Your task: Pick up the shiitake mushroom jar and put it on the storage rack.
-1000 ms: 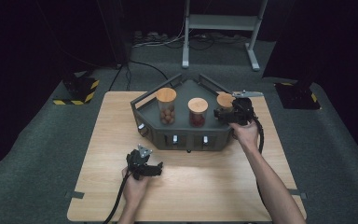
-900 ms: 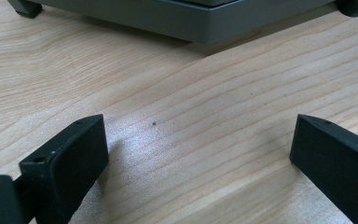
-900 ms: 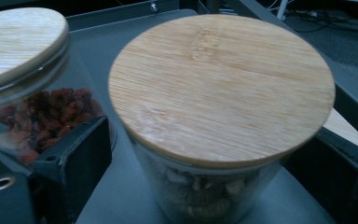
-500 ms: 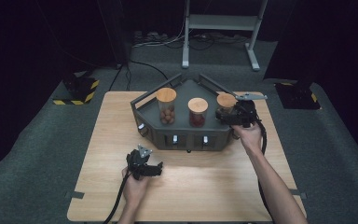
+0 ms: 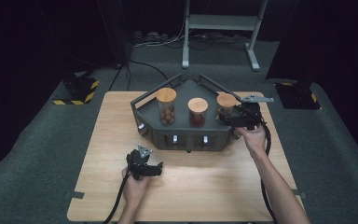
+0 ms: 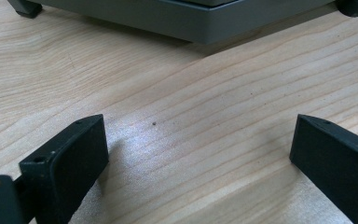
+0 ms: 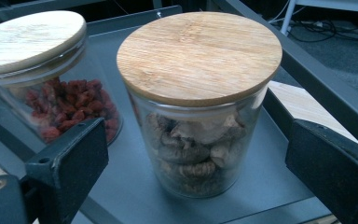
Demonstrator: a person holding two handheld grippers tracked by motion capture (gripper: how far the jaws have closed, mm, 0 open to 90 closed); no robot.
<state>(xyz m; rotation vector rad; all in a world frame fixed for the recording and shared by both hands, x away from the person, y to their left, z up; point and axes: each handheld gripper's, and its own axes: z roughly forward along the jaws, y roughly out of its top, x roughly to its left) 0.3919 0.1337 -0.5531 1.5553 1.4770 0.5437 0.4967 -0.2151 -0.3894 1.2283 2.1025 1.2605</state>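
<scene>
Bamboo-lidded jar (image 7: 200,107) of brown dried pieces stands on the grey tray (image 7: 270,154), between my just-released right tongs (image 7: 196,163); the red-berry jar (image 7: 42,84) beside it. Left tongs (image 6: 196,158) gape over the worktop (image 6: 191,102).

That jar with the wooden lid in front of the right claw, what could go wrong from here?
The right claw has just been opening, and the jar stands between the jaws, untouched. Closing off-centre could tip the jar or slide it on the tray.

The red-filled jar stands close by; the nearer jaw could knock it.

A grip near the wooden lid might pop it loose.
</scene>
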